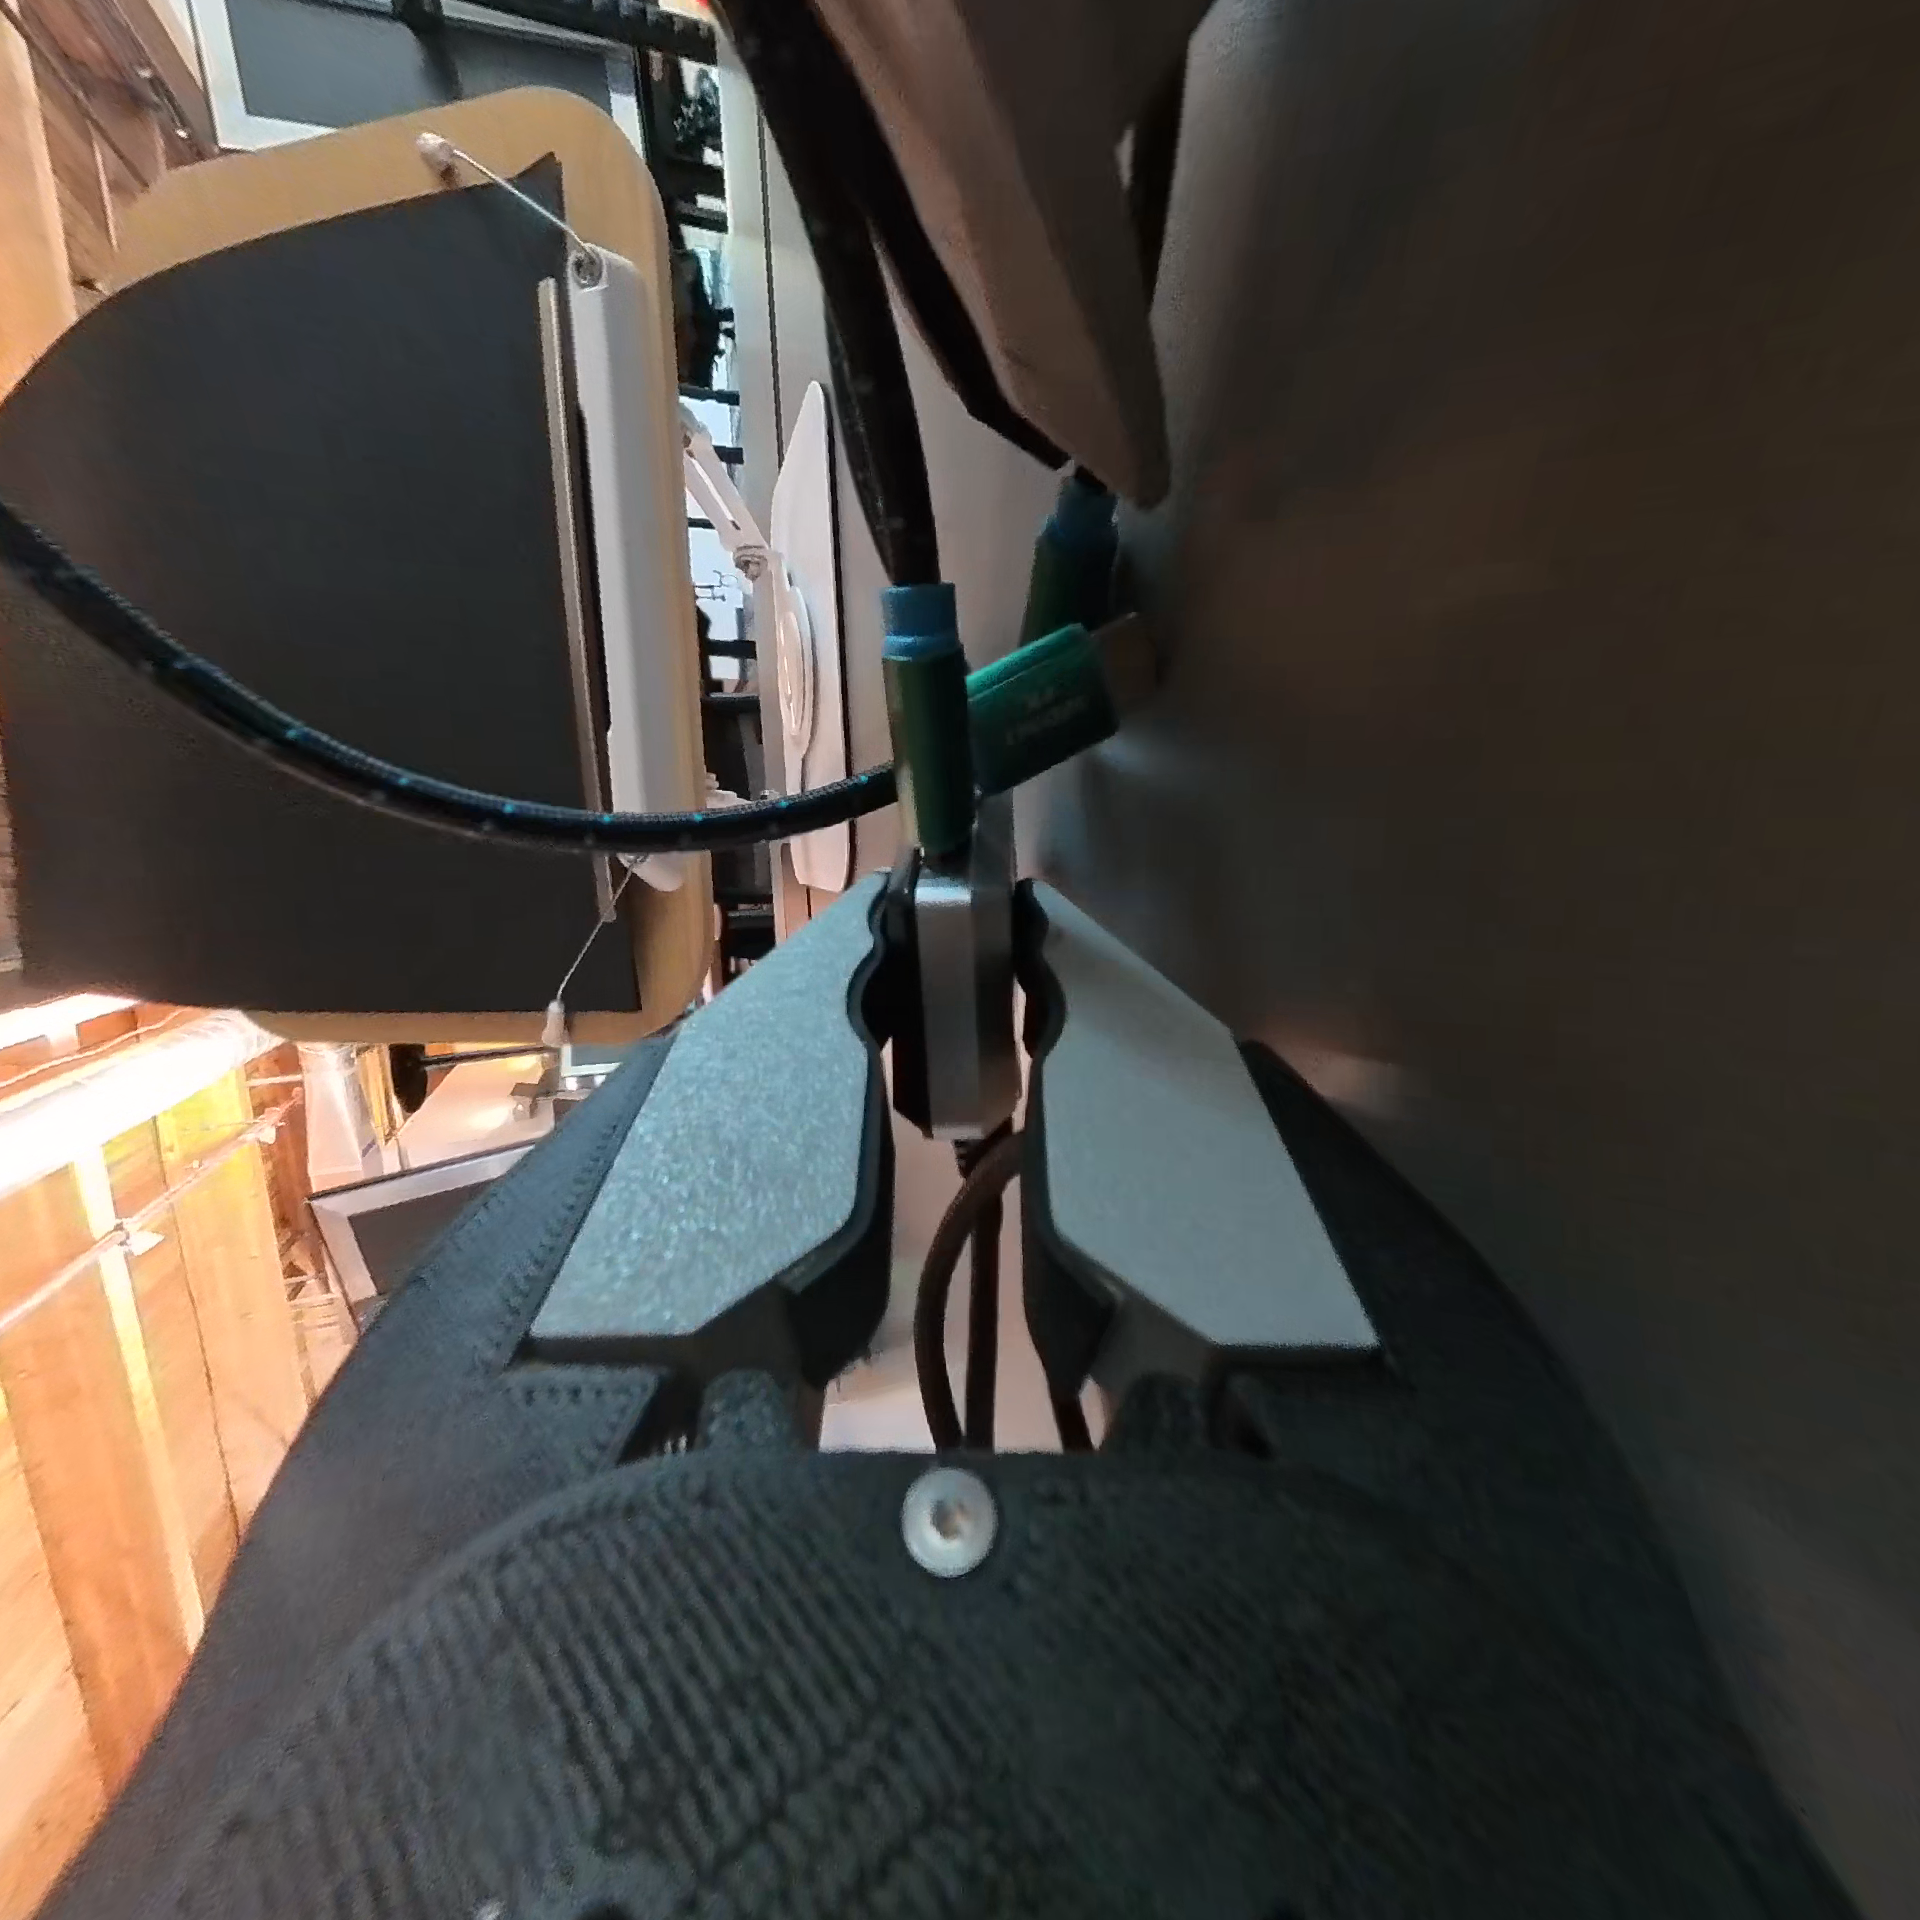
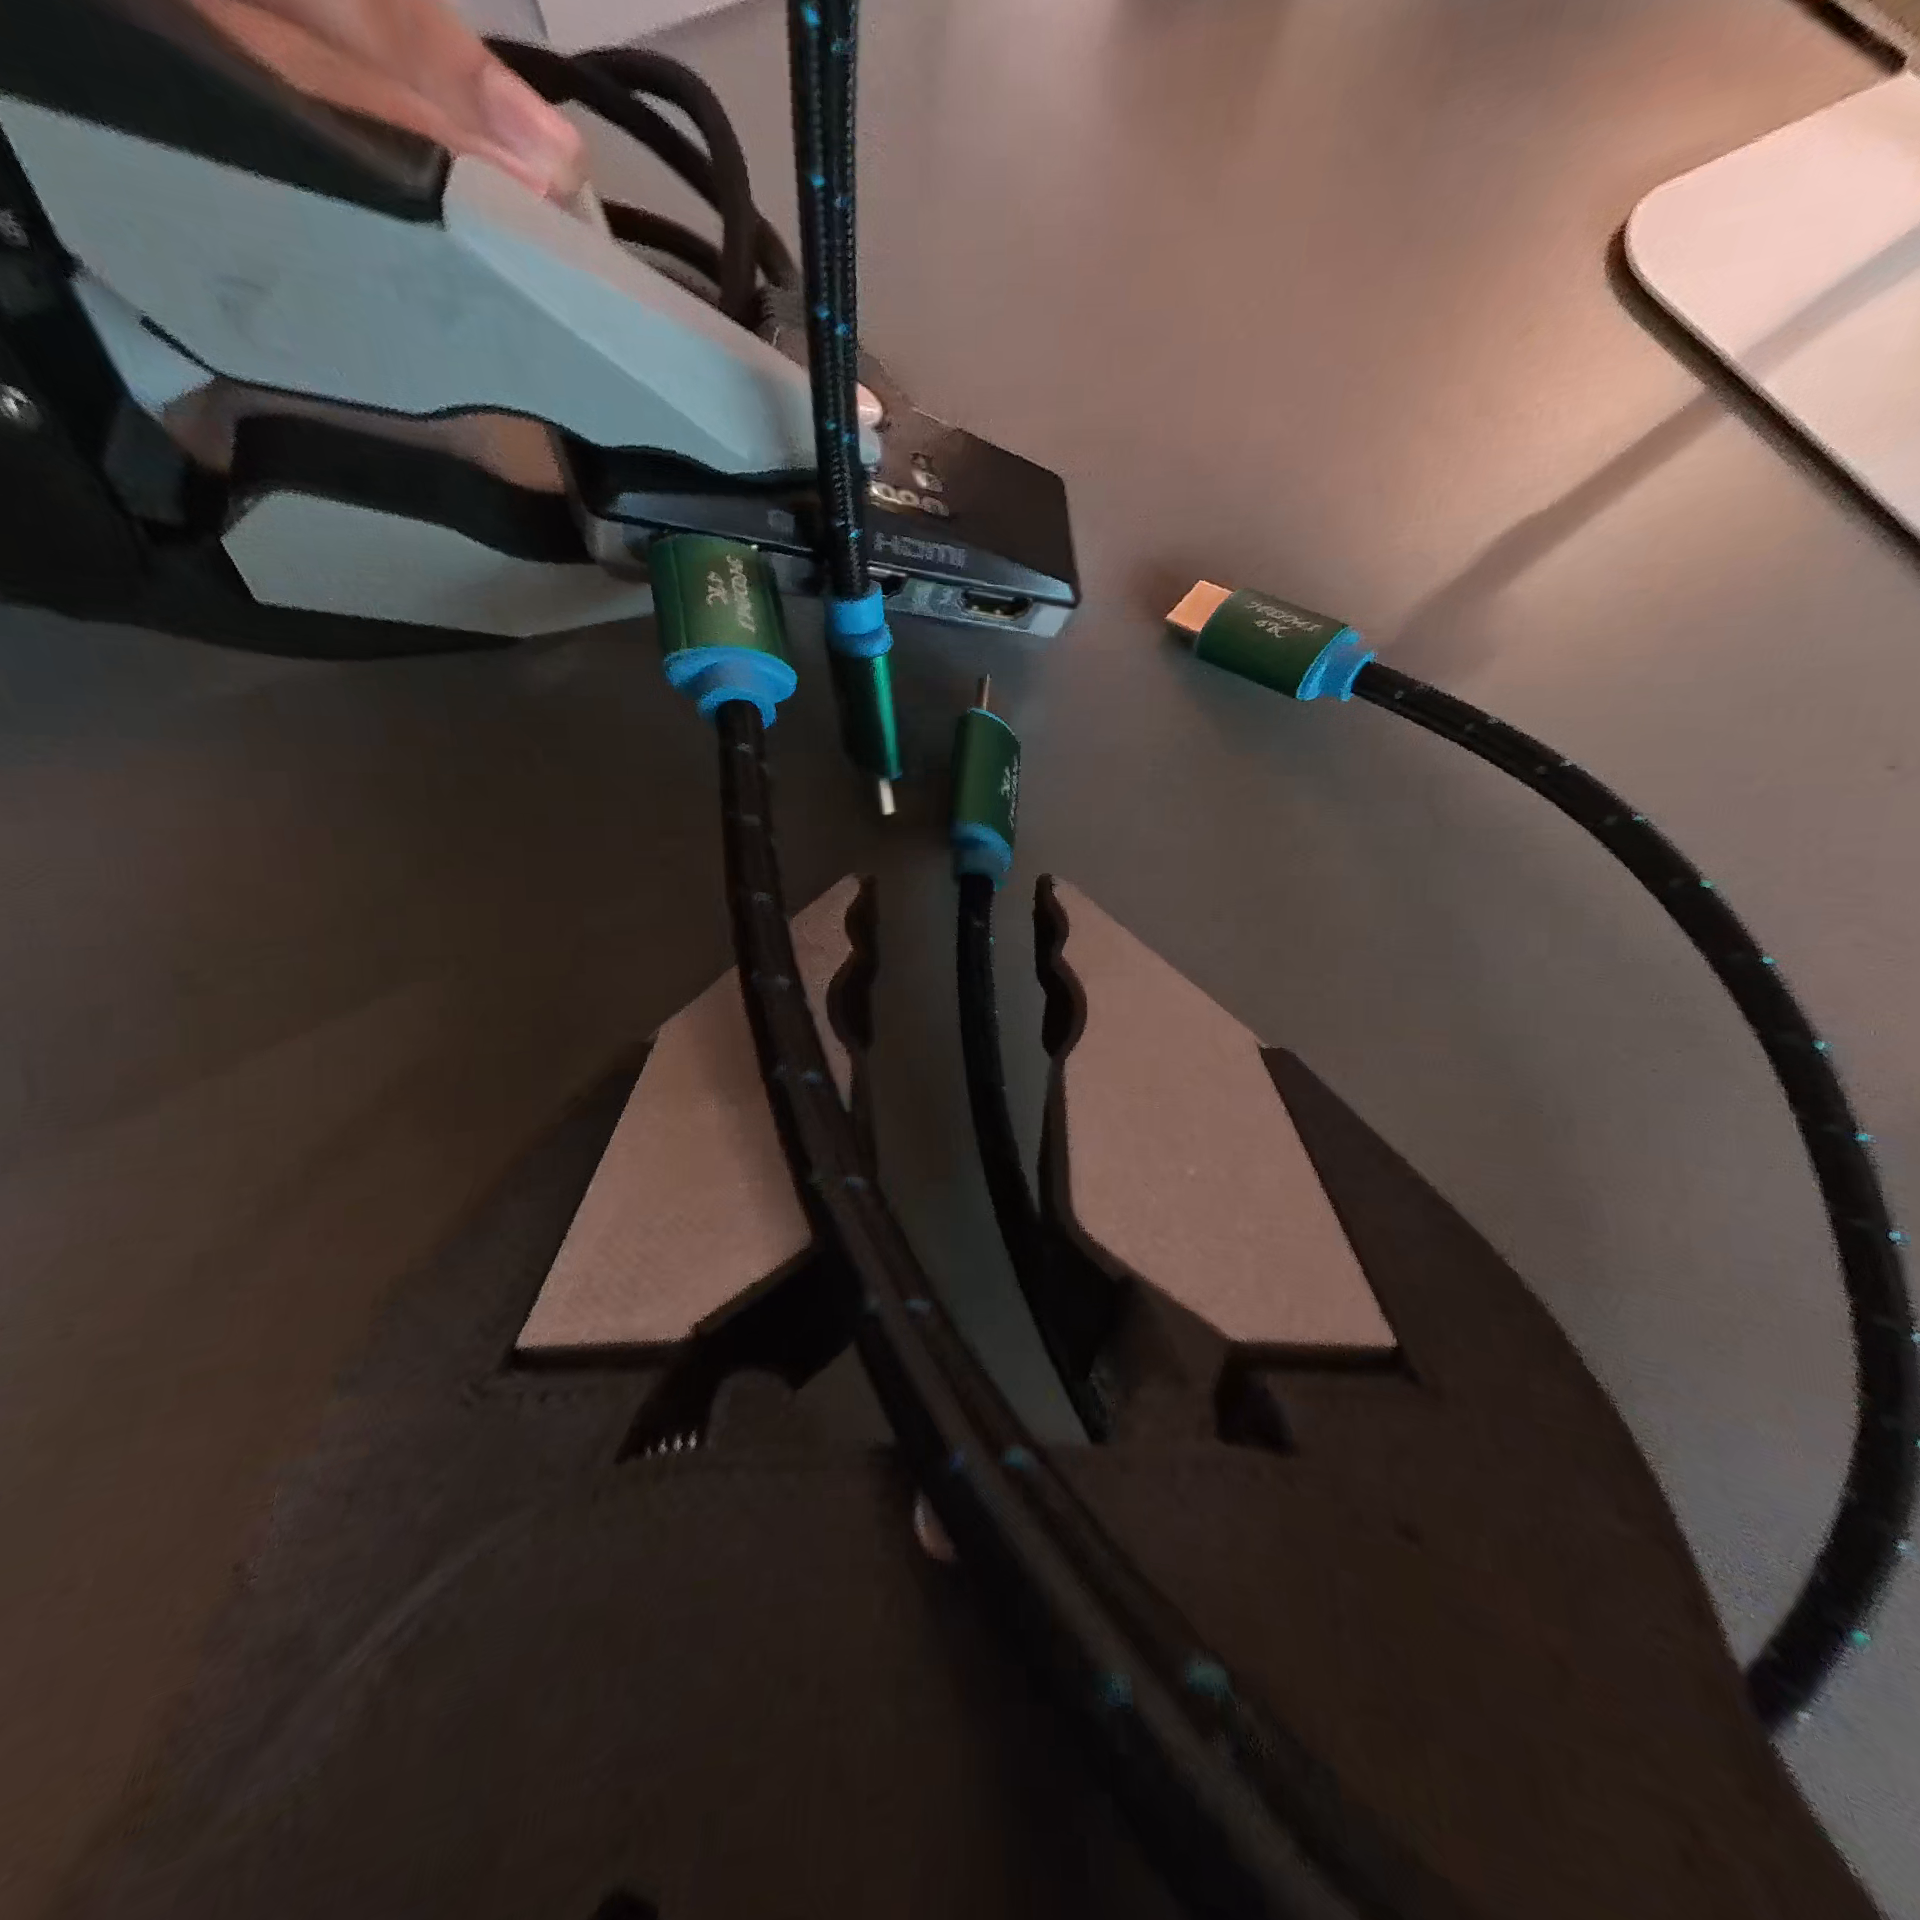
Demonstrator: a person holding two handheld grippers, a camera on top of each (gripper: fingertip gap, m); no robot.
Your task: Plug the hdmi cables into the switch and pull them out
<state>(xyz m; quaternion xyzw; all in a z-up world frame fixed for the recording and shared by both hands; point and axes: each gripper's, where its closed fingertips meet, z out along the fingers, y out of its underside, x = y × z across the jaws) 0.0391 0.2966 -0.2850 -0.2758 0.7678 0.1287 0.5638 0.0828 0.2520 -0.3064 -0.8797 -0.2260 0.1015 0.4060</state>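
We see the left gripper (image 1: pixel 956 935) clamped on the switch (image 2: pixel 935 540), one green plug (image 2: pixel 717 613) in its port. At six o'clock, the right gripper (image 2: pixel 951 935) stands open – a loose cable (image 2: pixel 982 997) runs between its fingers, unpressed.

Left gripper (image 1: pixel 951 914): black ribbed 3D-printed body w/ a silver screw (image 1: pixel 948 1536) at centre, two wedge fingers (image 1: pixel 748 1122) faced in pale grey, black wavy-edged pads on the insides. Right gripper (image 2: pixel 948 914), same build: dark textured shell, flat pale finger (image 2: pixel 1195 1174) plates, scalloped black jaws. From the right wrist view, left unit's side shows light grey w/ black trim.
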